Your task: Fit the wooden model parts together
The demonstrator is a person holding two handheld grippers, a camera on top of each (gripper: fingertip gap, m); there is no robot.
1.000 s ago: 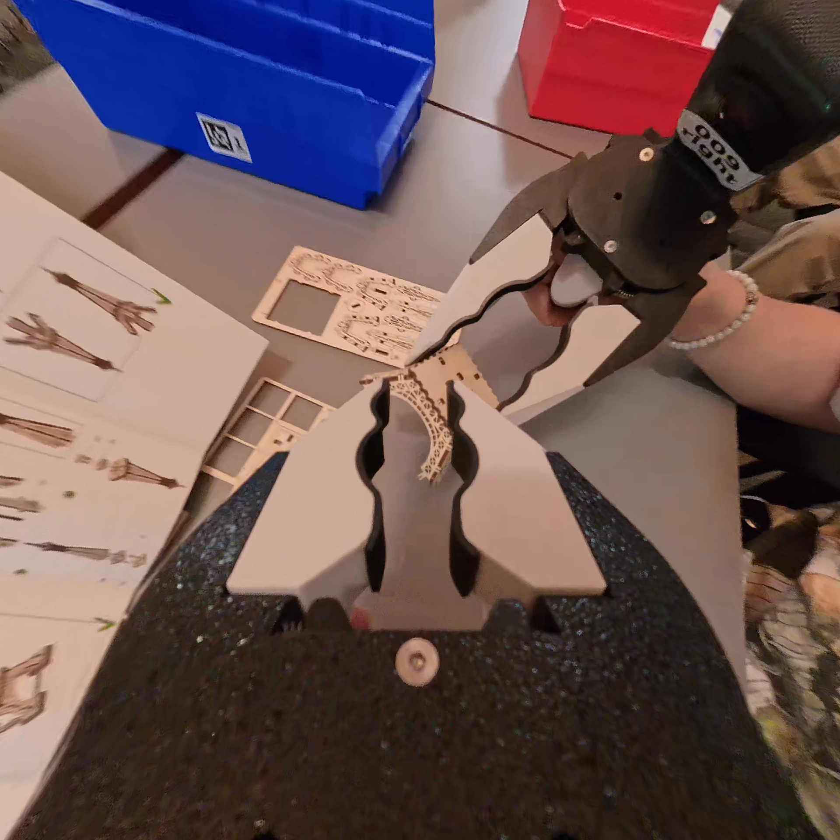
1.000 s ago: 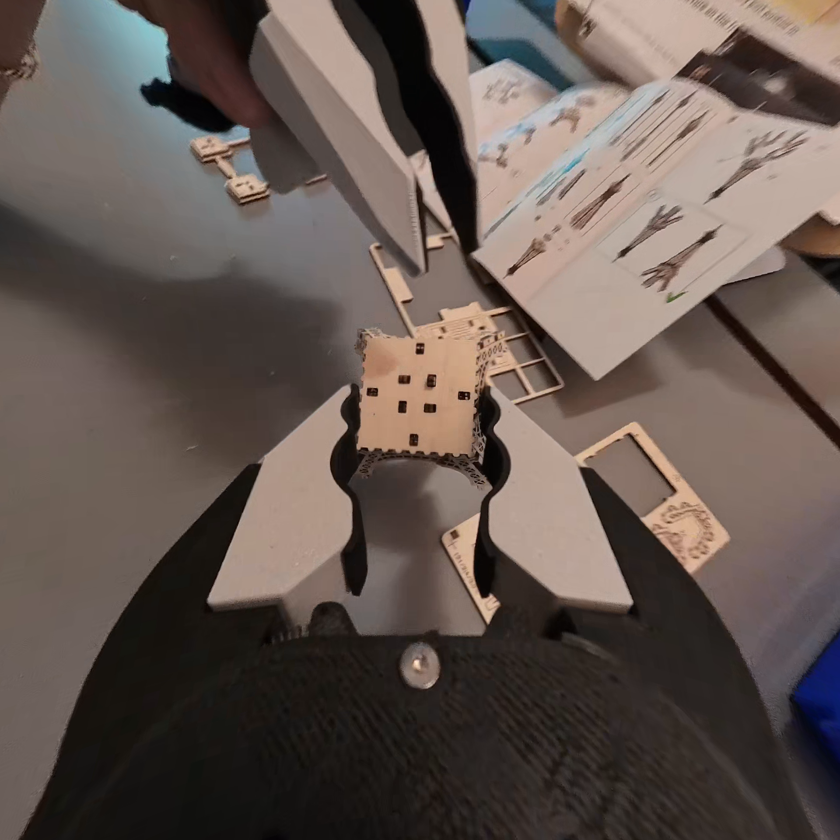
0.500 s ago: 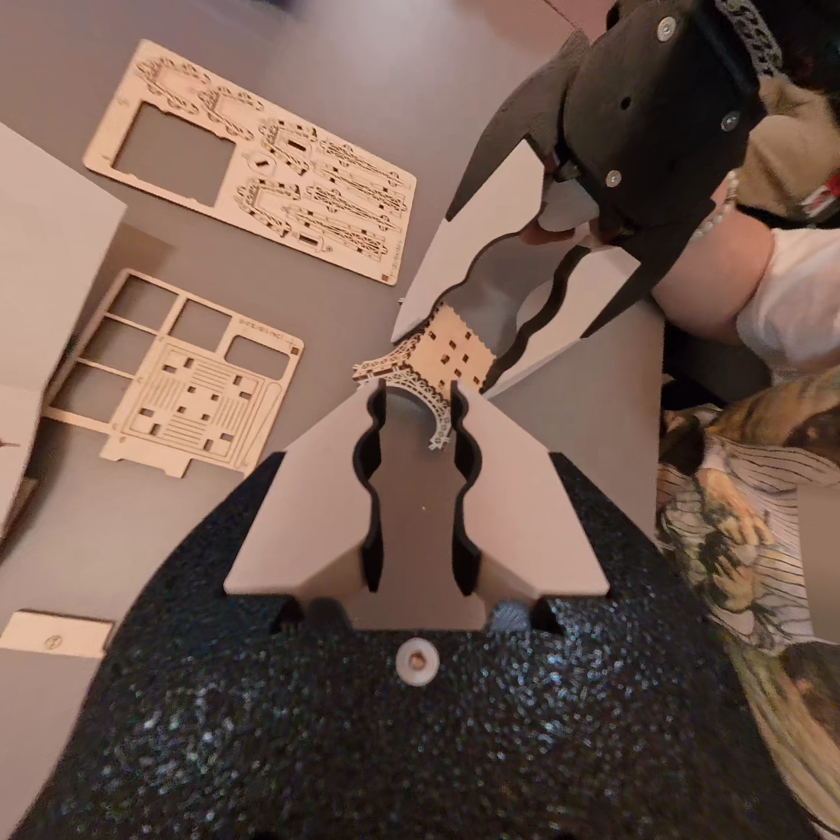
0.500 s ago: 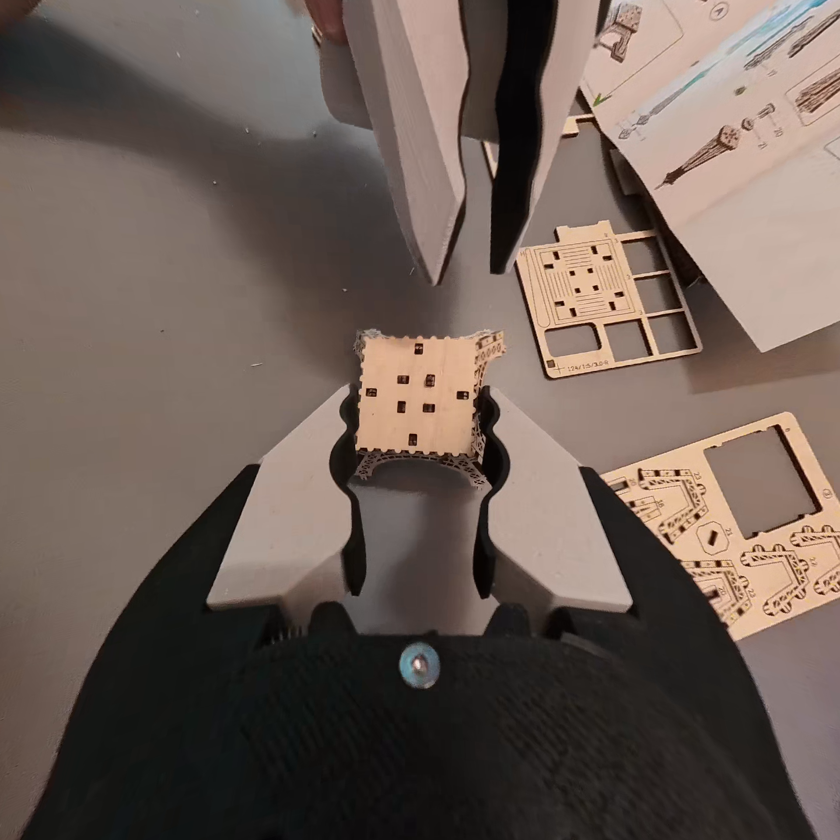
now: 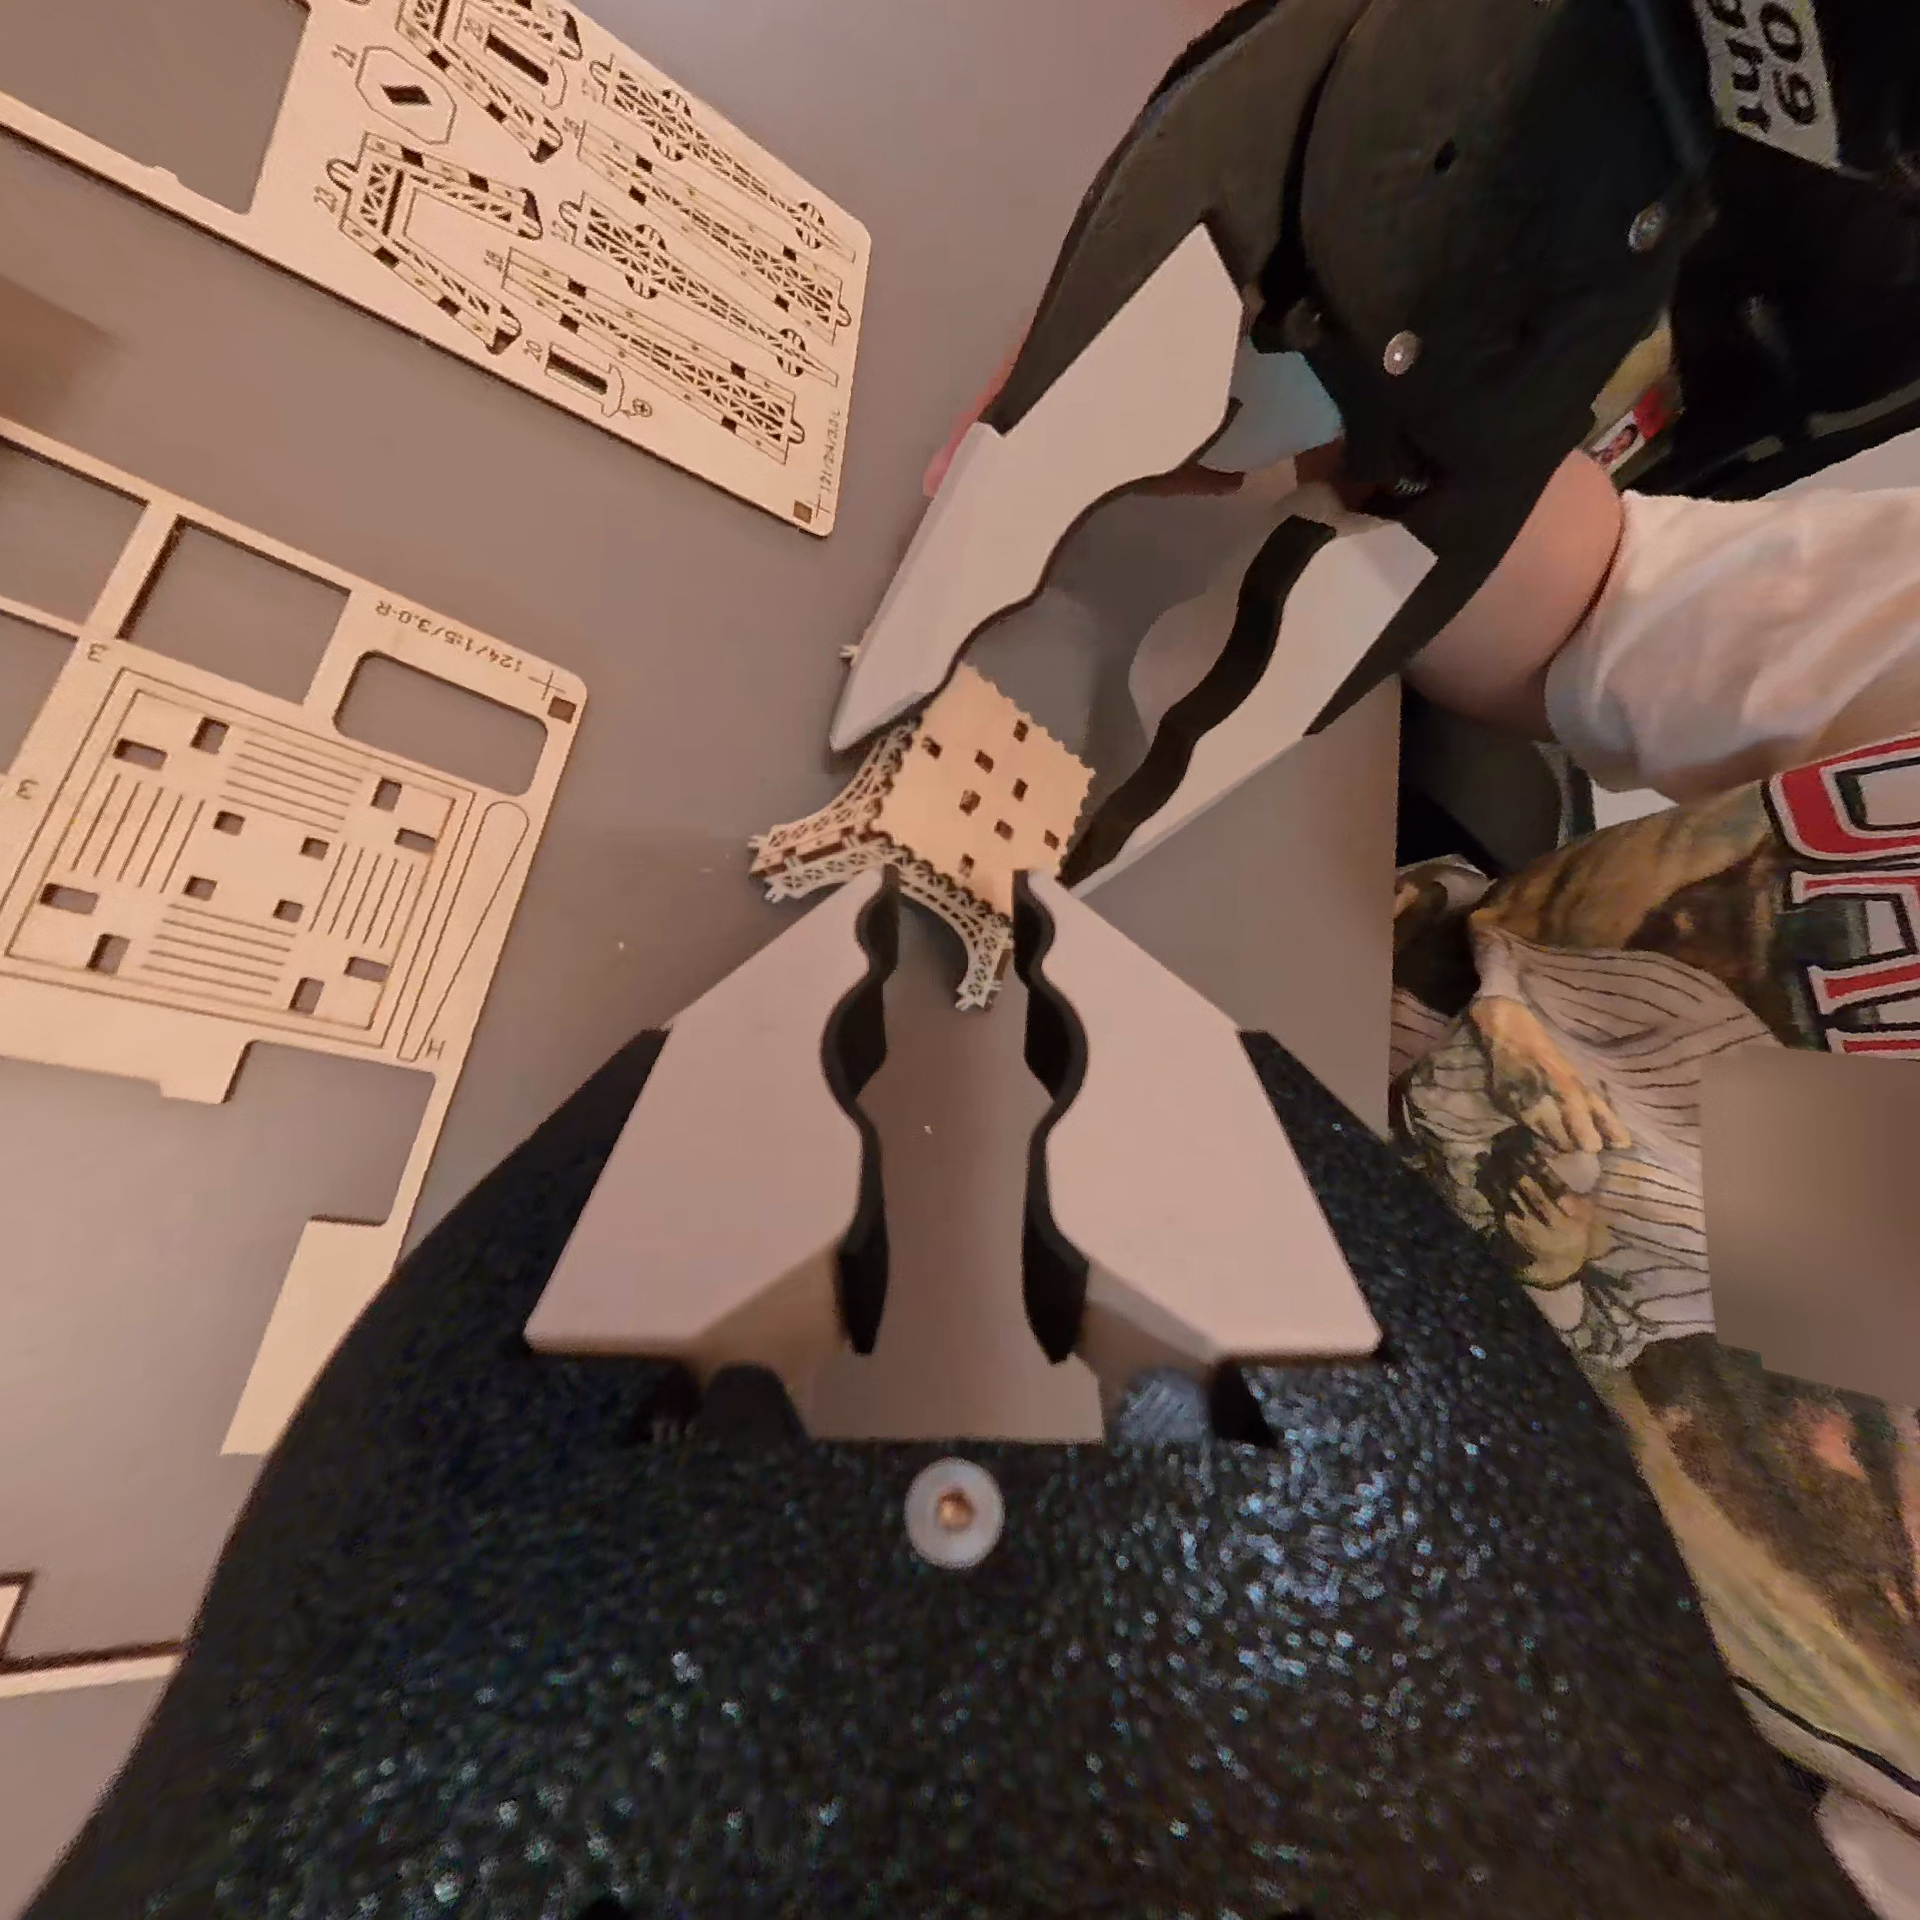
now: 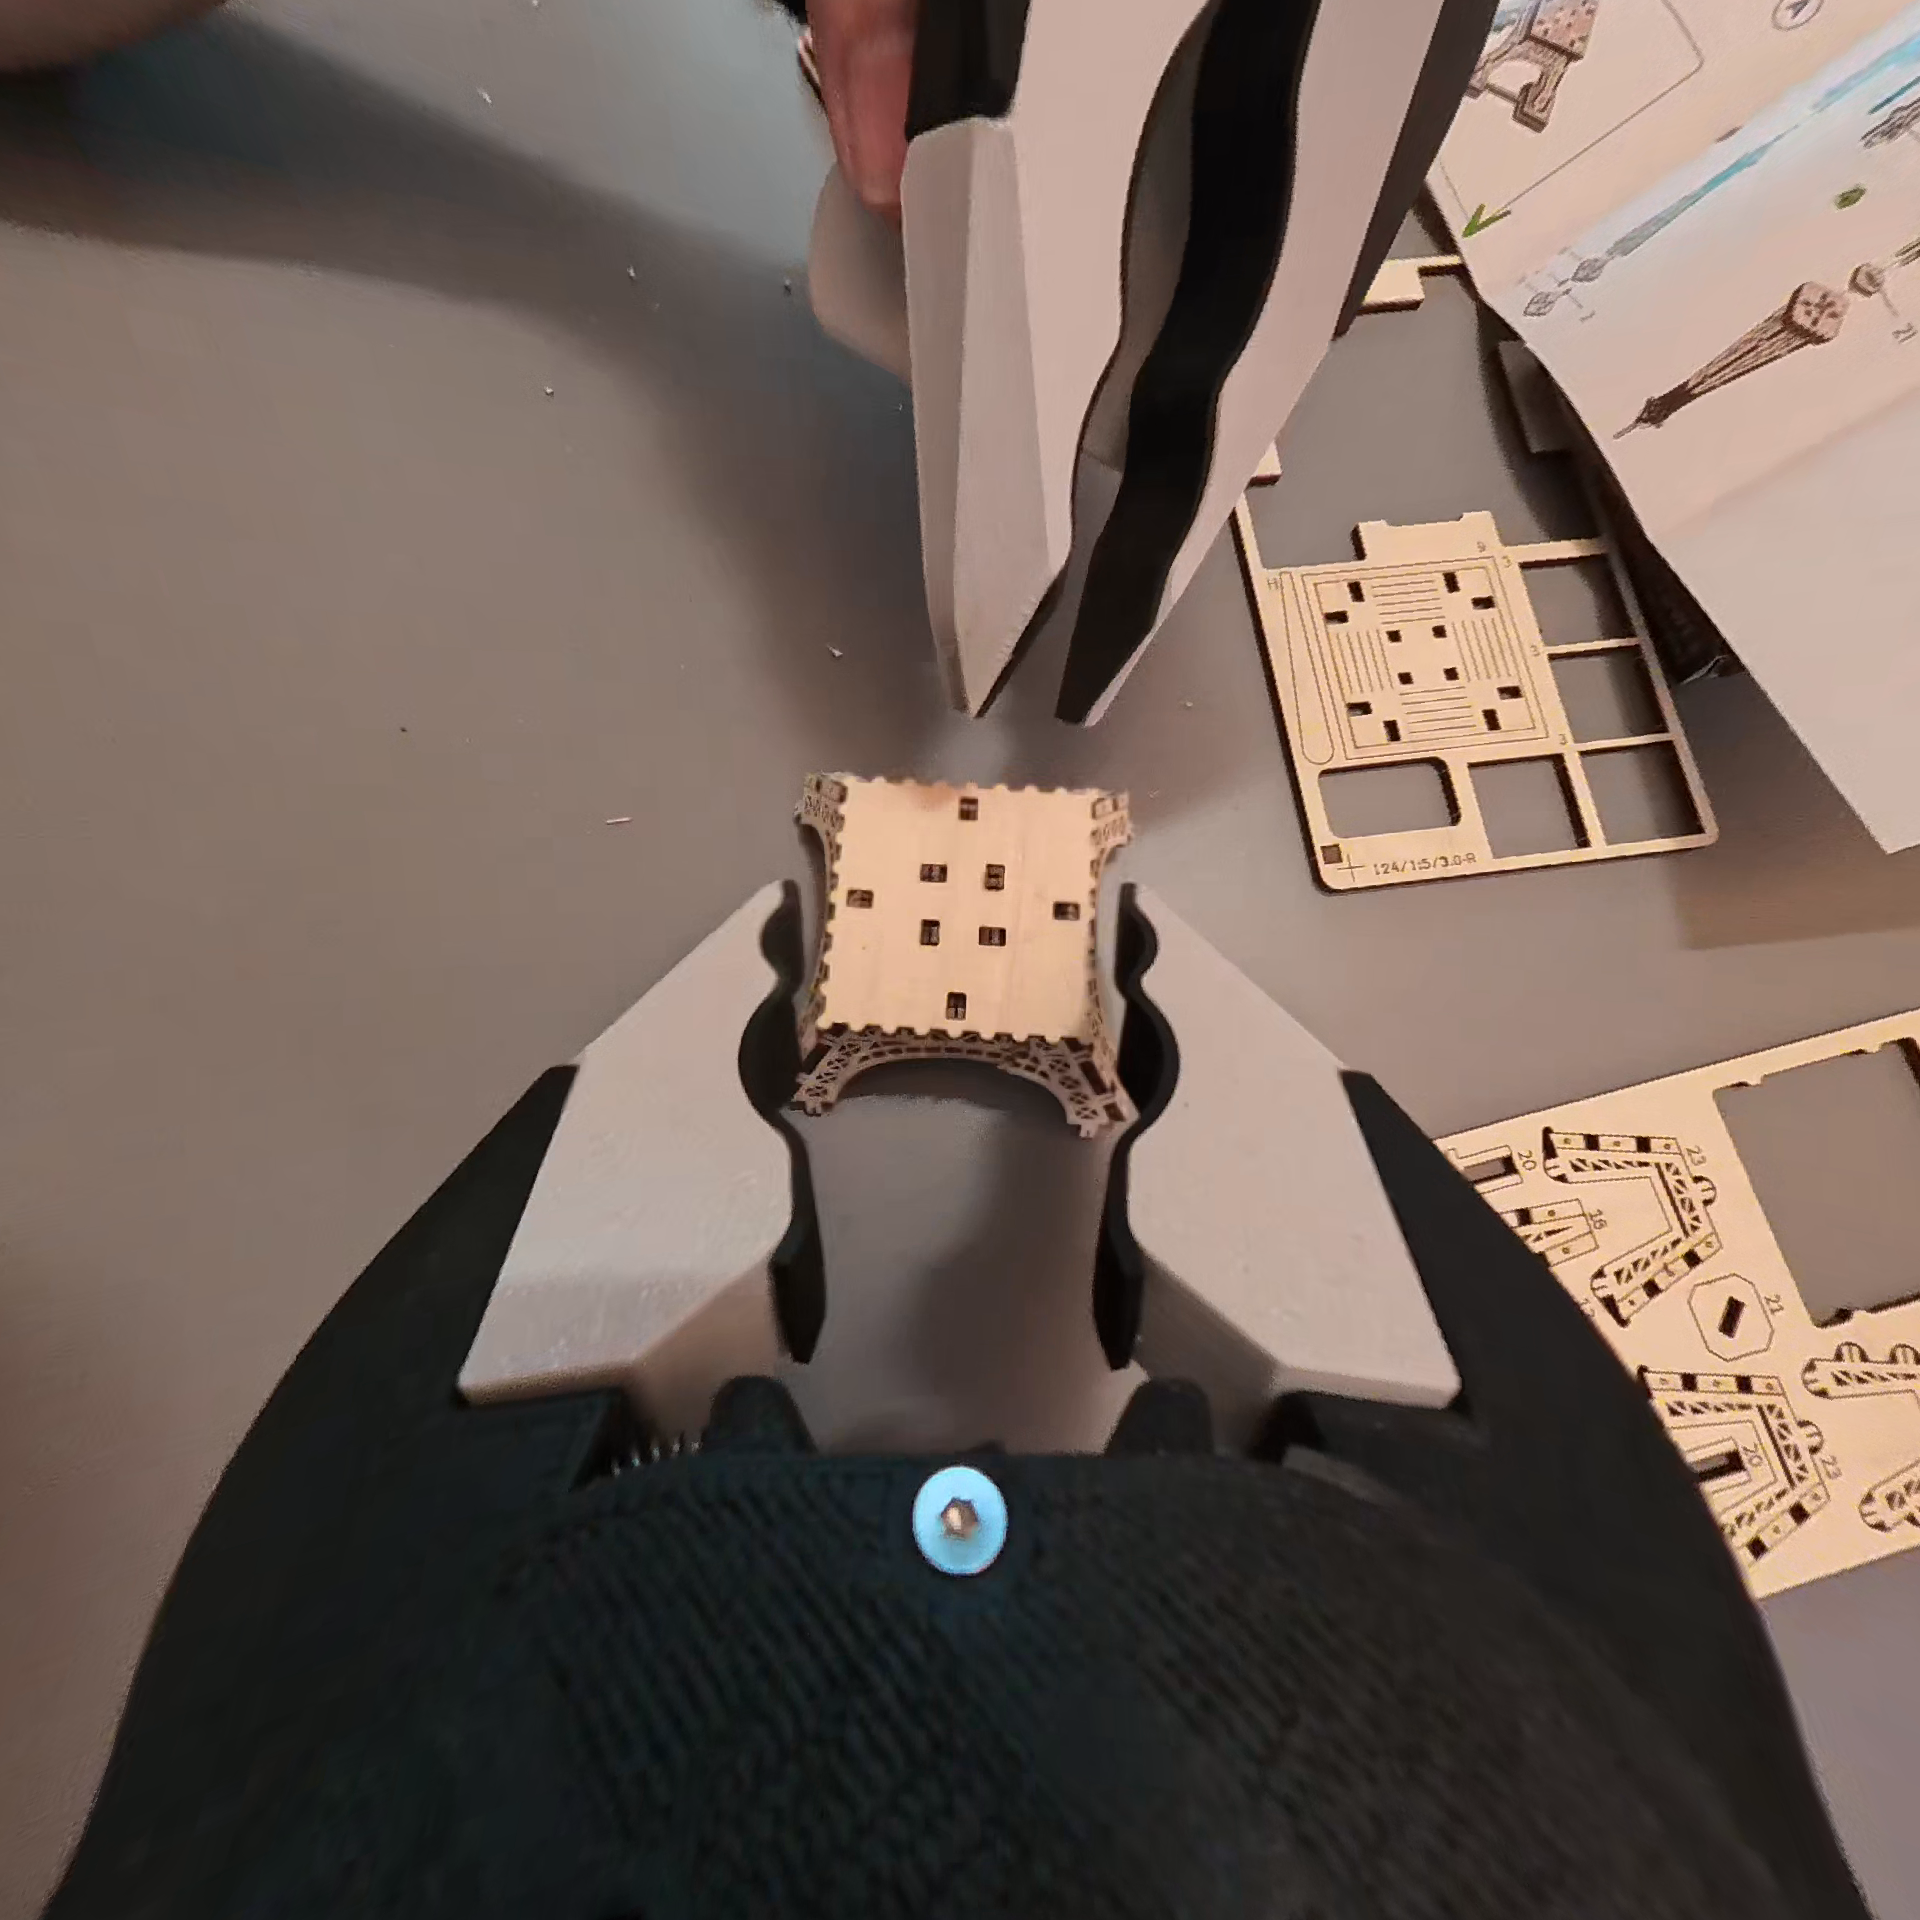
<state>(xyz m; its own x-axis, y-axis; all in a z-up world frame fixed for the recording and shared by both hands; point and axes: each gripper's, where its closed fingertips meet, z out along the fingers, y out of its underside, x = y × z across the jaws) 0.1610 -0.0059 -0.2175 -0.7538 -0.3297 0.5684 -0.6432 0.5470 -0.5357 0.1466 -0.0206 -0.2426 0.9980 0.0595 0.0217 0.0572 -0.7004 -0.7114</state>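
Observation:
The wooden tower base (image 6: pixel 961 925), a square slotted platform on arched lattice legs, sits between the fingertips of my right gripper (image 6: pixel 961 904), which is shut on its two sides just over the grey table (image 6: pixel 312 727). In the left wrist view the base (image 5: pixel 987 790) is held by the right gripper (image 5: pixel 966 800), with one lattice leg showing between my left fingers. My left gripper (image 5: pixel 956 883) stands just short of the base with a narrow gap and nothing in it. In the right wrist view it (image 6: pixel 1023 712) points down at the base's far edge.
A wooden part sheet with a square slotted plate (image 5: pixel 260 831) (image 6: pixel 1455 707) and another with lattice pieces (image 5: pixel 582 260) (image 6: pixel 1714 1299) lie flat on the table. A printed instruction sheet (image 6: pixel 1714 312) lies past them. The person's sleeve (image 5: pixel 1714 623) is at the right. My left and right fingertips are right by each other.
The left gripper has dropped lower and closer to the base, and the blue and red bins have left its view. The right gripper keeps its hold on the base.

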